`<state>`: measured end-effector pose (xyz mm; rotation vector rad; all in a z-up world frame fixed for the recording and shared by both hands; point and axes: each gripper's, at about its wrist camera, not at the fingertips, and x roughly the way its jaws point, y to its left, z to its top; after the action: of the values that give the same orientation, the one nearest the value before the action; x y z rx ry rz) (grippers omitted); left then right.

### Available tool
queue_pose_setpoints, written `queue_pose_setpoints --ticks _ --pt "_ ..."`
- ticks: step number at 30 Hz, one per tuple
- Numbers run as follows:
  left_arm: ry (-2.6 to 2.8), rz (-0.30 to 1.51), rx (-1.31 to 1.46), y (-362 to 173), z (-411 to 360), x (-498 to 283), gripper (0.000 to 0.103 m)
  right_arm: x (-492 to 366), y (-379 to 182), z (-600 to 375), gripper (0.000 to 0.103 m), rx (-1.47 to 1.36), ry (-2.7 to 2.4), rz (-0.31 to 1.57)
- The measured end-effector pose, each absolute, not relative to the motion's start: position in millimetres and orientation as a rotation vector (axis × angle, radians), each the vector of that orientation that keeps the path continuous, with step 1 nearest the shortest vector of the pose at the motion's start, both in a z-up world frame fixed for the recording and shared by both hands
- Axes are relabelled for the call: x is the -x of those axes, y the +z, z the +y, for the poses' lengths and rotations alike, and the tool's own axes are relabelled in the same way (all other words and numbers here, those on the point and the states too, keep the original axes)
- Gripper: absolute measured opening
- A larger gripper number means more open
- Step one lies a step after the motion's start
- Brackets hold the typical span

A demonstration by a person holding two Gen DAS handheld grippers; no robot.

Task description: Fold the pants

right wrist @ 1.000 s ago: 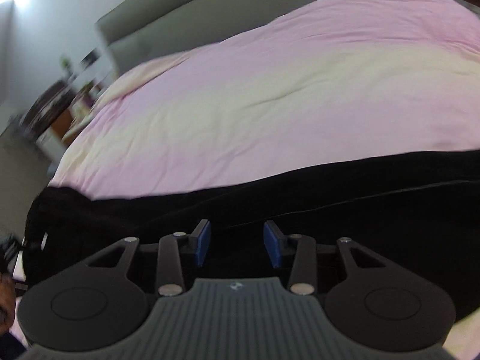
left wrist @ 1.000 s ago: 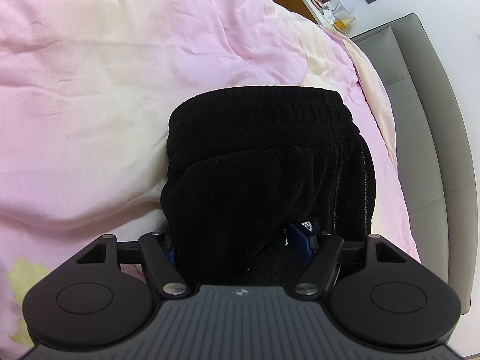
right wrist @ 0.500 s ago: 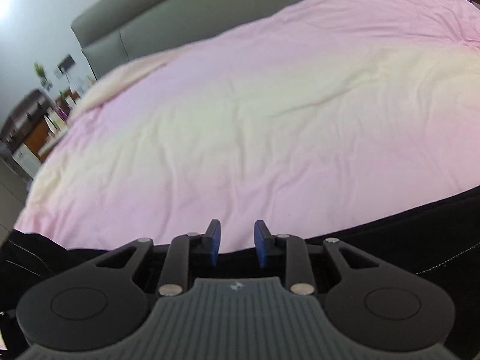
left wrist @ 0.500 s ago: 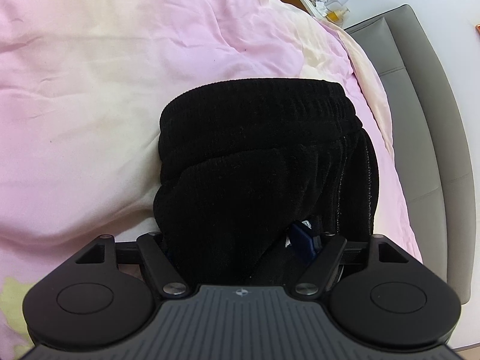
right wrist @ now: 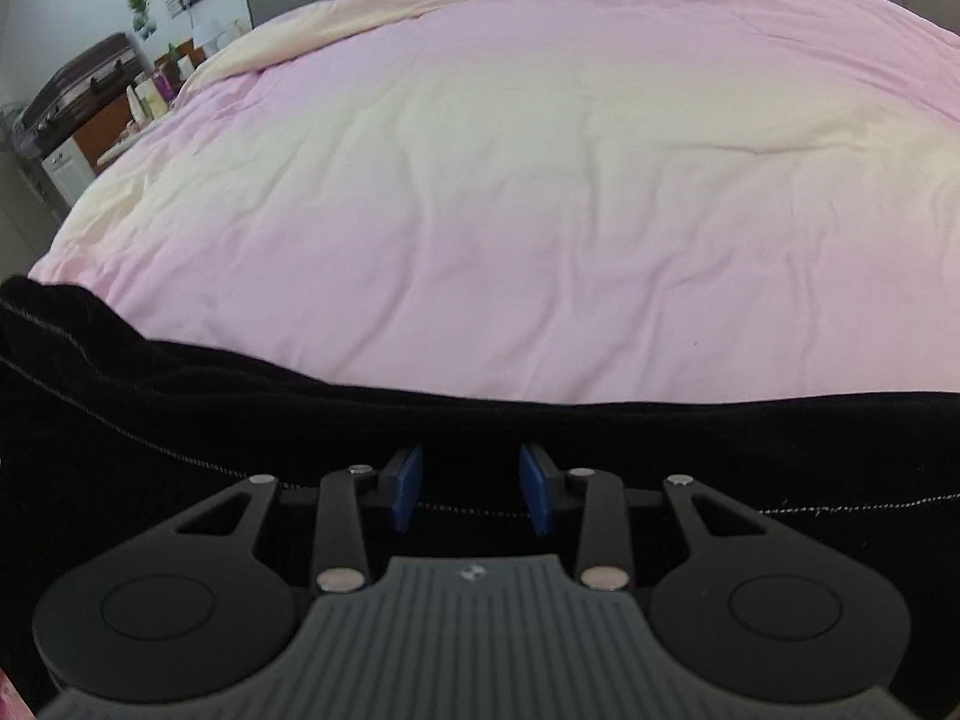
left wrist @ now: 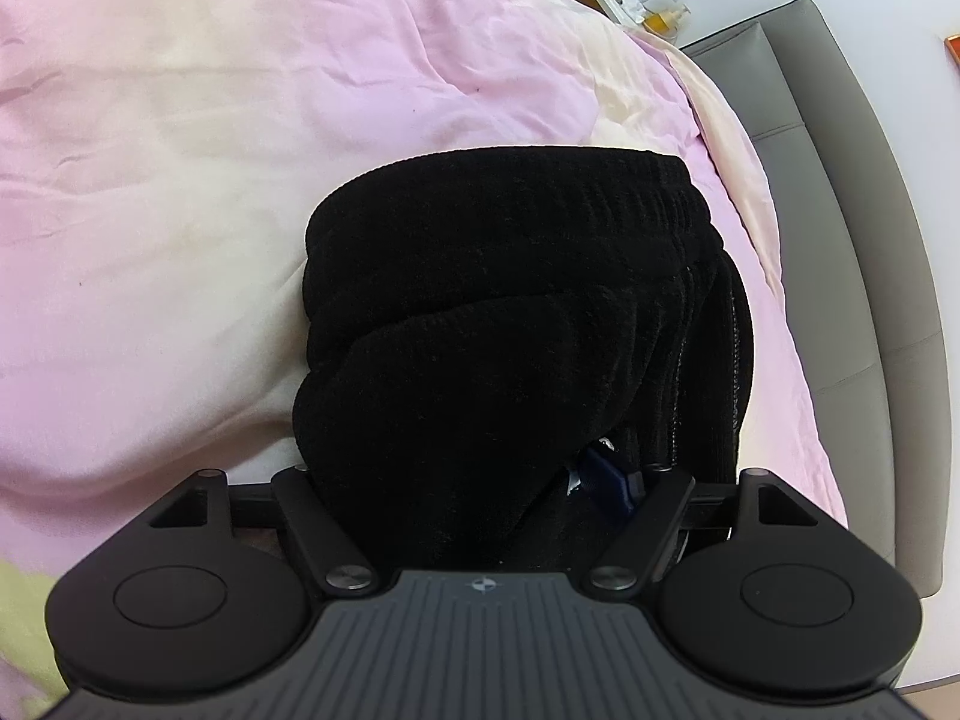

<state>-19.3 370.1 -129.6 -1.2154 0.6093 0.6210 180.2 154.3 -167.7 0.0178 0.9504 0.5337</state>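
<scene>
Left tongs [left wrist: 480, 480]: black two-finger gripper, its blue pads [left wrist: 606, 480] mostly buried in a bunched mass of black ribbed-knit pants [left wrist: 510, 312]. Fabric fills the gap between the jaws, so it reads as clenched on the cloth. Only the right-hand pad shows; the other is hidden under fabric.

Waistband end of the pants heaps up ahead of the left tongs, elastic ribbing visible along the far edge, resting on a pink-and-cream crumpled duvet [left wrist: 210, 180].

Right tongs [right wrist: 471, 489]: black gripper with blue pads [right wrist: 405, 486] standing apart, released, nothing between them. It hovers over a long stretch of the same black pants [right wrist: 180, 396], which lies across the near edge of the duvet [right wrist: 540, 180] from side to side. A thin pale stitch line runs along the cloth.

Grey padded headboard [left wrist: 852, 240] borders the bed. Cluttered wooden side cabinet [right wrist: 102, 126] sits off to the far left in the right wrist view.
</scene>
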Motion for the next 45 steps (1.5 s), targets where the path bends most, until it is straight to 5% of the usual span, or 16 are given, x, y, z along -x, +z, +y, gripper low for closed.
queue_pose_setpoints --ticks 9,11,16,26,33,40,45 --pt "0.633 0.599 1.148 -114.8 364.3 13.1 0.079 -131.1 -93.9 1.2 0.046 0.021 0.481 0.739" --pt "0.639 0.582 1.144 -112.4 363.8 13.9 0.078 -111.5 -98.7 -34.5 0.054 0.057 0.547 0.777" --pt "0.651 0.579 1.092 -101.4 358.1 14.7 0.072 -76.6 -148.2 -67.5 0.05 0.249 0.505 1.029" --pt "0.667 0.578 0.963 -33.4 341.9 33.1 0.072 -76.5 -99.1 -195.6 0.054 -0.289 0.189 0.889" --pt "0.522 0.515 0.48 28.7 230.0 1.3 0.086 -79.3 -127.9 -318.8 0.055 -0.658 -0.19 0.824" --pt "-0.064 0.9 -0.013 -35.8 41.1 -107.0 0.085 -81.3 -163.6 -345.5 0.055 -0.829 -0.199 0.815" --pt "-0.248 0.988 0.074 -59.4 -41.4 -144.8 0.083 -77.5 -183.2 -355.8 0.055 -1.081 -0.159 0.792"
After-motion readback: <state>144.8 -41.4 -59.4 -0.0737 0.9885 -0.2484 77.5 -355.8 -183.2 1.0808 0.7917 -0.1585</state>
